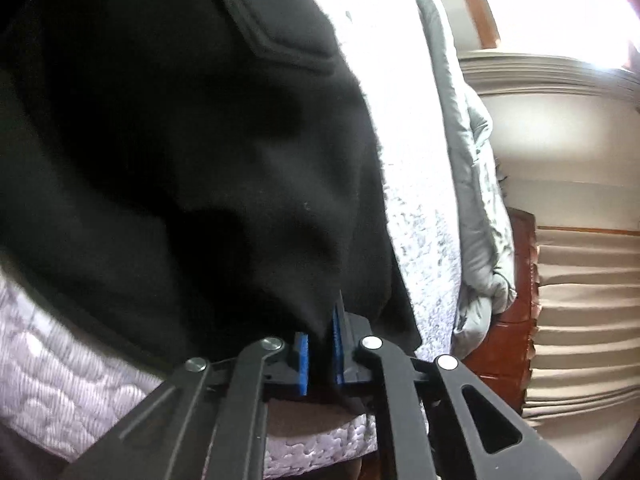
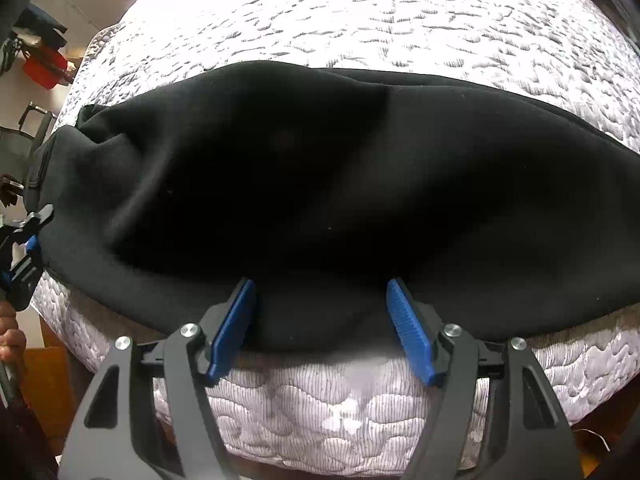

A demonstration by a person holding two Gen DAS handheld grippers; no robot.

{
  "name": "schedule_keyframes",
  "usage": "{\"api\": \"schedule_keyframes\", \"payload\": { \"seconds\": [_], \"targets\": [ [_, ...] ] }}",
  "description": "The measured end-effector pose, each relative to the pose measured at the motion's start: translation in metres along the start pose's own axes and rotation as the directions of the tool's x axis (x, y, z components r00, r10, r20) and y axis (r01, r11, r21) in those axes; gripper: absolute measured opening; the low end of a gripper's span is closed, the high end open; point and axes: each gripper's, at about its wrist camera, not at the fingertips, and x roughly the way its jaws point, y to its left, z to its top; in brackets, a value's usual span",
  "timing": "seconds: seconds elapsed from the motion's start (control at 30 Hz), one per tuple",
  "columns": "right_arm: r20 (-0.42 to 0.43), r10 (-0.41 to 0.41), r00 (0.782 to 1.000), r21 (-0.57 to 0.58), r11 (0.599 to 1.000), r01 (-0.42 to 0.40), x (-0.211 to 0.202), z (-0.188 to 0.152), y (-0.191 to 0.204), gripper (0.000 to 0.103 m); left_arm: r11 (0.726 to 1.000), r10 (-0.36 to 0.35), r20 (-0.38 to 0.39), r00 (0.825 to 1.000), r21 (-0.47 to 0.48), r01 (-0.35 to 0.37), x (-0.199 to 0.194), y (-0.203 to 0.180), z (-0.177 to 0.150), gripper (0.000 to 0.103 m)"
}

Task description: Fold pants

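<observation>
Black pants (image 2: 320, 184) lie across a white quilted mattress (image 2: 360, 32), along its near edge. In the left wrist view the pants (image 1: 180, 140) fill the left and middle, with a stitched pocket or hem at the top. My left gripper (image 1: 320, 344) is shut on a fold of the pants' edge between its blue pads. It also shows at the far left of the right wrist view (image 2: 24, 248). My right gripper (image 2: 320, 312) is open, its blue pads (image 2: 234, 328) either side of the pants' near edge, which hangs over the mattress side.
A grey duvet (image 1: 472, 200) lies bunched on the mattress beyond the pants. A brown wooden bed frame (image 1: 516, 300) and beige pleated curtain (image 1: 588, 320) stand at the right. Red and dark items (image 2: 44, 68) and a metal frame sit beside the bed at the left.
</observation>
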Motion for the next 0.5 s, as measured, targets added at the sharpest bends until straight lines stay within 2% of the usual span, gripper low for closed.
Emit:
{"api": "schedule_keyframes", "payload": {
  "seconds": [0.1,0.2,0.27,0.33,0.37,0.43,0.5],
  "targets": [
    [-0.001,0.006,1.0,0.001,1.0,-0.006,0.0,0.0,-0.001,0.068,0.996,0.037,0.079,0.996,0.08,-0.044,-0.024,-0.012,-0.022,0.008],
    [-0.004,0.008,1.0,0.0,1.0,-0.008,-0.001,-0.001,-0.004,0.069,0.977,0.128,0.148,0.981,0.15,-0.15,-0.038,-0.013,-0.041,0.007],
    [-0.009,-0.004,1.0,0.0,1.0,0.004,0.0,0.001,-0.001,0.069,0.967,0.163,0.148,0.976,0.172,-0.187,-0.033,-0.002,-0.042,0.007],
    [-0.006,-0.023,1.0,0.003,1.0,0.023,-0.002,0.003,0.002,0.069,0.973,0.171,0.117,0.978,0.134,-0.187,-0.022,0.012,-0.036,0.007],
    [-0.001,-0.036,0.999,0.003,0.999,0.036,-0.005,0.003,0.005,0.068,0.975,0.172,0.102,0.98,0.122,-0.184,-0.018,0.016,-0.033,0.007],
    [0.017,-0.065,0.998,-0.001,0.998,0.065,-0.014,0.003,0.015,0.058,0.98,0.157,0.084,0.984,0.111,-0.166,-0.017,0.023,-0.028,0.007],
    [0.034,-0.035,0.999,-0.014,0.999,0.036,-0.02,0.004,0.027,0.058,0.979,0.154,0.081,0.985,0.119,-0.163,-0.019,0.024,-0.027,0.009]
  ]
}}
